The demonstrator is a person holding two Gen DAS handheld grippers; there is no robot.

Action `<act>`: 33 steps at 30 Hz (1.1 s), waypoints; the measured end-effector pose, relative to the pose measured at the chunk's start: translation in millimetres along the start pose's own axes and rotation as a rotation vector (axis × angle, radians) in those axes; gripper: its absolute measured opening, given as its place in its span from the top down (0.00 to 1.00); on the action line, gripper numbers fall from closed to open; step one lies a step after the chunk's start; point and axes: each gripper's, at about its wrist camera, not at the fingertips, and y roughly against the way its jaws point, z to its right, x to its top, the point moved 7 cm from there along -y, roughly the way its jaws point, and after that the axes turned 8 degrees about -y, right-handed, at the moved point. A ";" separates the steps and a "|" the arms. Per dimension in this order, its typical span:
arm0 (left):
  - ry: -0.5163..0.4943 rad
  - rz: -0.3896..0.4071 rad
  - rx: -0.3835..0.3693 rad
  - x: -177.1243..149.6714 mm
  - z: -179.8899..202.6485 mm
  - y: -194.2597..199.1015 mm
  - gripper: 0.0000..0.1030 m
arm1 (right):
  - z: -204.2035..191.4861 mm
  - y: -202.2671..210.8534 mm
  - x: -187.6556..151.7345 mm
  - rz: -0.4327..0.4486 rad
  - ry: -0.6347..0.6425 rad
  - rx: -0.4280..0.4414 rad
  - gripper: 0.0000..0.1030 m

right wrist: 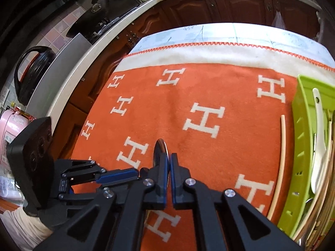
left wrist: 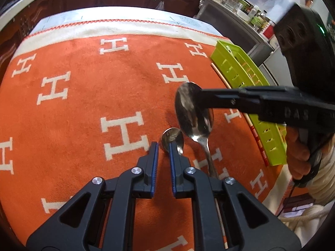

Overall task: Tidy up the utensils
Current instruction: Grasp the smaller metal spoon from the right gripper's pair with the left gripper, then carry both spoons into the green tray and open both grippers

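Note:
A large steel spoon (left wrist: 193, 113) is lifted above the orange cloth, its bowl clamped edge-on in my right gripper (right wrist: 168, 156), which is shut on it. In the right wrist view the spoon's bowl (right wrist: 158, 151) sticks out past the fingertips. A small steel spoon (left wrist: 173, 139) lies on the cloth just right of my left gripper (left wrist: 163, 146), whose jaws are open and empty, with the right finger overlapping the small spoon's neck. A green utensil tray (left wrist: 247, 96) stands at the right. It holds a white spoon (right wrist: 319, 142) and chopsticks.
A single chopstick (right wrist: 279, 163) lies on the cloth along the tray's (right wrist: 301, 146) left side. The orange H-pattern cloth (left wrist: 83, 108) covers the table. Dark wooden cabinets and a counter run behind the far edge. A kettle and a pink appliance stand at the left.

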 end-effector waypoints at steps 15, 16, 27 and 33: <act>-0.072 0.004 -0.129 12.4 9.0 -7.0 0.69 | 15.4 -7.6 -10.7 -0.020 -0.047 -0.015 0.98; -0.090 0.006 -0.118 12.3 11.3 -7.0 0.69 | 15.3 -8.0 -10.7 -0.020 -0.049 -0.013 0.98; -0.124 0.020 -0.044 6.7 14.6 -8.4 0.97 | 17.2 -6.7 -11.6 -0.010 -0.074 -0.007 0.98; -0.076 0.061 -0.038 5.4 27.9 2.4 1.00 | 21.7 7.3 -15.5 0.026 -0.098 -0.003 0.98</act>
